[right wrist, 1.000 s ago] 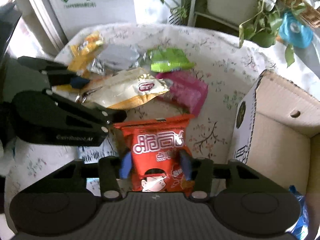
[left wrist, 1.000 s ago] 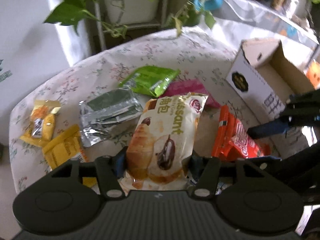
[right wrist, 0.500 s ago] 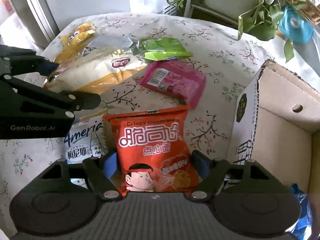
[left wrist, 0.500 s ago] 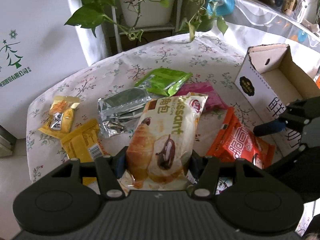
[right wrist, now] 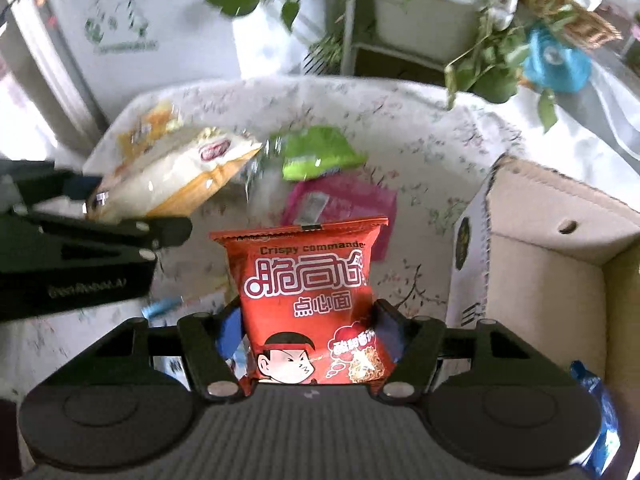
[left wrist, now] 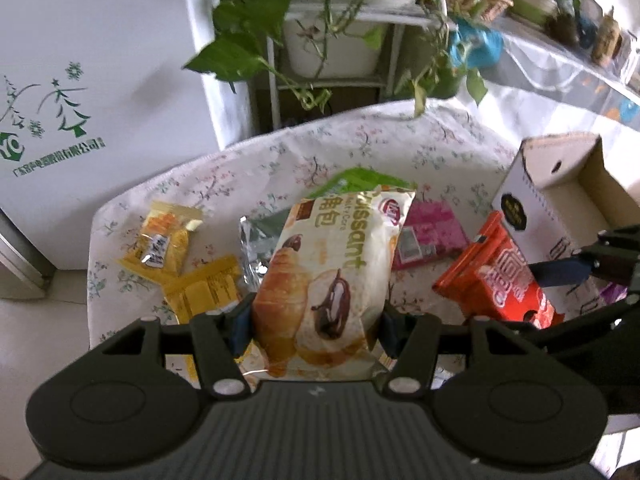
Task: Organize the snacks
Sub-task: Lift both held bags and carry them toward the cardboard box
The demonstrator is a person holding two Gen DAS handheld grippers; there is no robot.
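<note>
Right now I have a snack in each hand: my left gripper (left wrist: 314, 330) is closed on the lower end of the croissant pack (left wrist: 328, 276), and my right gripper (right wrist: 308, 334) is pinched on the bottom of the red noodle-snack bag (right wrist: 306, 292), both packs standing up between the fingers and clear of the tablecloth (left wrist: 280, 160). At the right edge of both views sits the open cardboard box (right wrist: 532, 264), with a blue packet (right wrist: 592, 404) just showing in the lower right of the right wrist view. Left on the cloth, in the middle and left of the left wrist view, are a green pack (left wrist: 360, 180), a pink pack (left wrist: 432, 236), a silver pouch (left wrist: 256, 248) and two yellow packs (left wrist: 168, 236). I judge this the carry step, pick-up done, drop-off not begun. Next I would swing the red bag, nearer the box, over its rim and only then release, keeping the croissant pack behind so the two grippers do not collide
</note>
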